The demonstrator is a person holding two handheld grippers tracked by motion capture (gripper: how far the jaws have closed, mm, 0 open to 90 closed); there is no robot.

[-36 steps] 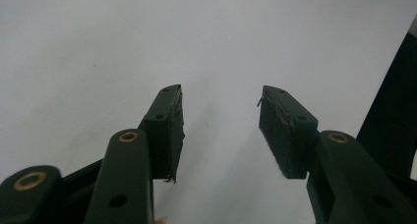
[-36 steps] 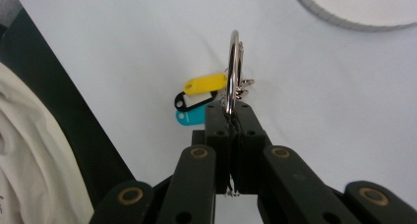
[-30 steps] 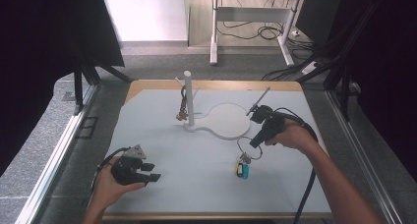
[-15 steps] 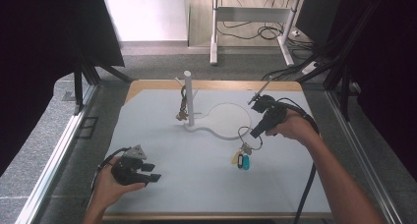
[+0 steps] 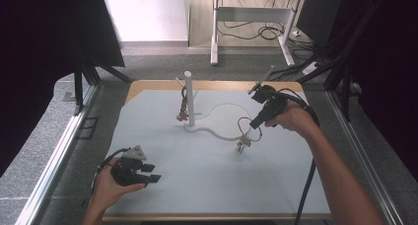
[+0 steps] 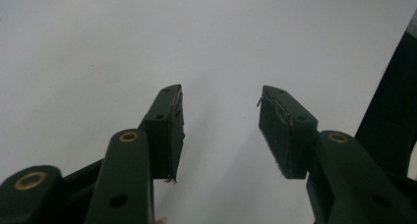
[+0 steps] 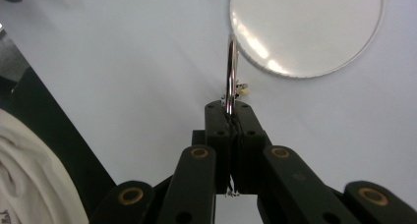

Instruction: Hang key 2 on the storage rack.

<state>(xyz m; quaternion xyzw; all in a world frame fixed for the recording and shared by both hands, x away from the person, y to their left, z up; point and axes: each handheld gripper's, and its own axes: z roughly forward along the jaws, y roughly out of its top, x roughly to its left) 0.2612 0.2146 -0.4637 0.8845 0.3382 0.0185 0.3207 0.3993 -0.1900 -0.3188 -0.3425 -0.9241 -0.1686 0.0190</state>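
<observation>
Your right gripper (image 5: 255, 122) has its jaws pressed together on a metal key ring (image 7: 230, 74), pinching the wire edge-on; in the right gripper view the ring stands up out of the closed pads. In the high view the key ring (image 5: 243, 126) hangs from the jaw tips just above the mat, with a small bunch of keys (image 5: 242, 144) dangling under it, close to the front edge of the round white base (image 5: 224, 117).

That base belongs to a white stand with an upright post (image 5: 189, 97) and short pegs near its top; another bunch of keys (image 5: 183, 109) already hangs there. The step in hand looks like carrying your ring over to hang it on a peg.

To do it well, keep the pinch firm, since only a thin wire sits between the pads and the keys will swing. Lift high enough for the keys to clear the base, move slowly, and bring the open loop of the ring square to the free peg. Release only once the ring sits over it.

Your left gripper (image 5: 148, 171) rests low on the pale mat (image 5: 187, 175) at the near left, jaws spread with nothing between them; it could steady the base if the stand tips.

No brand, label or writing can be read on anything here.
</observation>
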